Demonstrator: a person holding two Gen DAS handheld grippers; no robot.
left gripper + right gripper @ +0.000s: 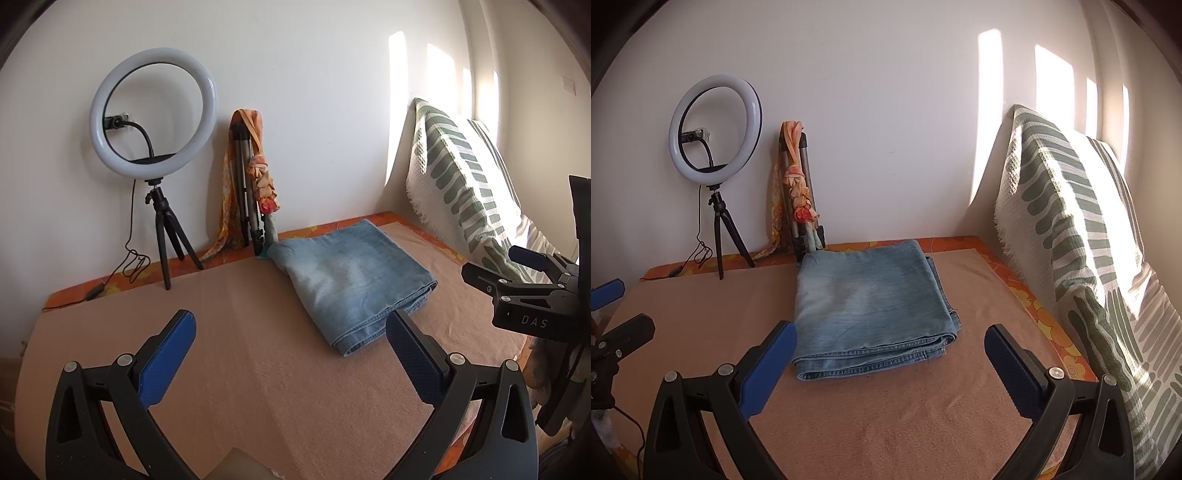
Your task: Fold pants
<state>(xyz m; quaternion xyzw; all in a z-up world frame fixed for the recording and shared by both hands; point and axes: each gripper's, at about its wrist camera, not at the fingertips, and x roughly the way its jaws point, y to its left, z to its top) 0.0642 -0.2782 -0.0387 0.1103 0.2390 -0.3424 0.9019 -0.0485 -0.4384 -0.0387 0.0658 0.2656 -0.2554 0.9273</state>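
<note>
1. Nearest in each wrist view, both tools stand wide open and hold nothing: the left tool [291,354] has its blue-padded fingers [168,363] spread above the bare cloth, and the right tool [890,363] hangs the same way just short of the garment.

2. The surface is a peach-coloured fleece blanket [886,424] spread over an orange flower-printed sheet [1045,317]; whether a bed or a bench lies beneath cannot be told.

3. Beyond the fingertips lies the task's thing, the faded light-blue denim pants [871,310], already a compact rectangular stack with hems facing the tools and layered edges on its right side.

4. Judged from this, the folding looks nearly or wholly finished. Doing the step well means lifting both tools straight away without snagging the hems. If the slightly splayed right-hand edges need squaring, a light push with an open tool suits better than a pinch, which could drag the top layer.

5. Farther back, the green-and-white patterned pillow [1082,236], white ring light on a small black tripod [714,129] and scarf-draped folded tripod [801,199] stand well apart from the stack.
</note>
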